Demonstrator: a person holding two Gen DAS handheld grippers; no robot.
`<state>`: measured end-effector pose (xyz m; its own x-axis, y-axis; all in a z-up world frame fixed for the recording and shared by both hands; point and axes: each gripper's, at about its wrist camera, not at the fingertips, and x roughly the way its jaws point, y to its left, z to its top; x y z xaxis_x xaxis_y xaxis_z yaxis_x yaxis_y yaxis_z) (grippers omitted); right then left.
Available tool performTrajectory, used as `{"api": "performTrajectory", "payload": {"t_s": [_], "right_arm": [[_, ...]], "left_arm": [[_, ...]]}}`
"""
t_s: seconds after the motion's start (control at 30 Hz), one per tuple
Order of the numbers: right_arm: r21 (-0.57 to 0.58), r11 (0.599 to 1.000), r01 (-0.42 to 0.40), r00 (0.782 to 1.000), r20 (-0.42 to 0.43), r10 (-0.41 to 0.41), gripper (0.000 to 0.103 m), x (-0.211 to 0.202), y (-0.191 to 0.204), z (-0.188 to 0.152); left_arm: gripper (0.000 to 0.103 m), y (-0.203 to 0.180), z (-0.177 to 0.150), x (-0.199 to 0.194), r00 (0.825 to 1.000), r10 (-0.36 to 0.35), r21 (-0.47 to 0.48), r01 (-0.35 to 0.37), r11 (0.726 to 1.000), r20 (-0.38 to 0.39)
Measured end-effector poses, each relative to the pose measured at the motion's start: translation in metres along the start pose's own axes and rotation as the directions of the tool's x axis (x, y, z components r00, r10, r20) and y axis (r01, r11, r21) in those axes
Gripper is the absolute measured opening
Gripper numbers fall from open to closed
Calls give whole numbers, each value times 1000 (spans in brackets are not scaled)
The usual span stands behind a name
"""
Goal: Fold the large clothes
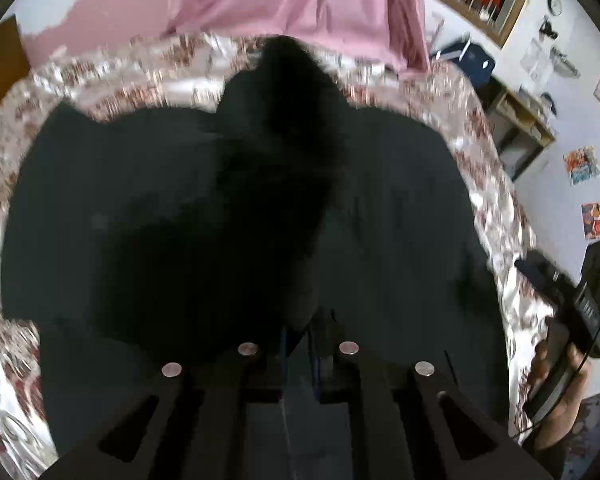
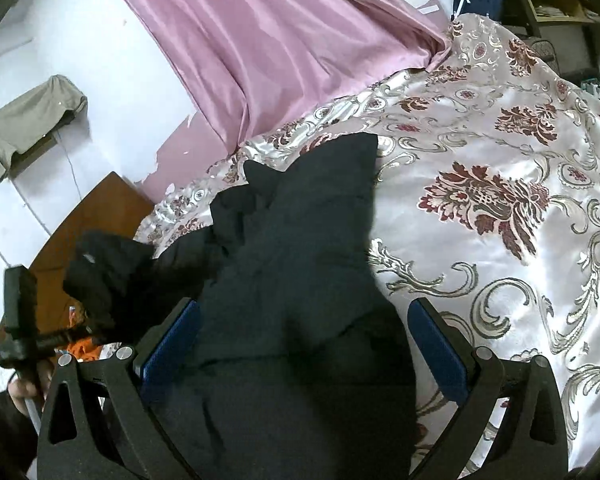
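Note:
A large black garment (image 1: pixel 400 208) lies spread on a floral satin bedspread (image 1: pixel 500 208). My left gripper (image 1: pixel 300 344) is shut on a fold of the black garment and lifts it above the rest. My right gripper (image 2: pixel 304 344) is open, its blue pads (image 2: pixel 436 344) on either side of the black garment (image 2: pixel 308 264) on the bedspread (image 2: pixel 500 128). The left gripper (image 2: pixel 80 320) shows at the left of the right wrist view, holding a black bunch of cloth. The right gripper body (image 1: pixel 568 304) shows at the right edge of the left wrist view.
A pink curtain (image 2: pixel 260 40) hangs behind the bed. A wooden headboard (image 2: pixel 84 224) is at the left. A shelf (image 1: pixel 516 120) with a dark blue bag (image 1: pixel 468 60) stands past the bed's far corner. Posters (image 1: pixel 580 164) hang on the white wall.

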<state>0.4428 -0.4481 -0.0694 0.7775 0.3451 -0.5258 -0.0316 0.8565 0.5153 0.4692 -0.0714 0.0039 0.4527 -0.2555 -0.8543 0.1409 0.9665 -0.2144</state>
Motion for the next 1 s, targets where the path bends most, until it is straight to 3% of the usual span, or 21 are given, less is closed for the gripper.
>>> {"api": "performTrajectory", "payload": {"t_s": [0.1, 0.2, 0.23, 0.33, 0.43, 0.6, 0.73, 0.83, 0.87, 0.9, 1.0], "right_arm": [[15, 999, -29, 999, -17, 29, 102, 7, -2, -1], [45, 996, -71, 997, -37, 73, 102, 14, 2, -6], [56, 995, -85, 995, -42, 88, 102, 15, 5, -9], [80, 980, -185, 979, -72, 191, 102, 29, 22, -16], [47, 977, -209, 970, -118, 213, 102, 41, 41, -25], [28, 985, -168, 975, -143, 171, 102, 59, 68, -43], [67, 976, -209, 958, -185, 218, 102, 72, 79, -57], [29, 983, -179, 958, -221, 181, 102, 84, 86, -66], [14, 986, -165, 959, -231, 164, 102, 89, 89, -70], [9, 988, -151, 960, -236, 149, 102, 94, 92, -74], [3, 993, -119, 971, -207, 117, 102, 101, 96, -82]], "left_arm": [[14, -3, -15, 16, 998, -9, -2, 9, 1000, -62], [35, 0, -32, 31, 991, -65, -56, 59, 997, -115], [47, 1, -39, 35, 988, -77, -74, 68, 995, -133], [58, 4, -55, 42, 981, -123, -111, 107, 988, -148], [85, 8, -69, 40, 978, -153, -159, 130, 979, -144], [94, 28, -94, 34, 967, -175, -301, 114, 947, -183], [103, 51, -110, 10, 980, -177, -393, 129, 910, -88], [103, 73, -113, -11, 994, -103, -431, 78, 899, -35], [103, 81, -113, -18, 999, -43, -440, 31, 897, -16], [103, 93, -113, -29, 998, 66, -462, -58, 885, 3], [103, 124, -119, -48, 960, 277, -548, -213, 809, 37]]}}
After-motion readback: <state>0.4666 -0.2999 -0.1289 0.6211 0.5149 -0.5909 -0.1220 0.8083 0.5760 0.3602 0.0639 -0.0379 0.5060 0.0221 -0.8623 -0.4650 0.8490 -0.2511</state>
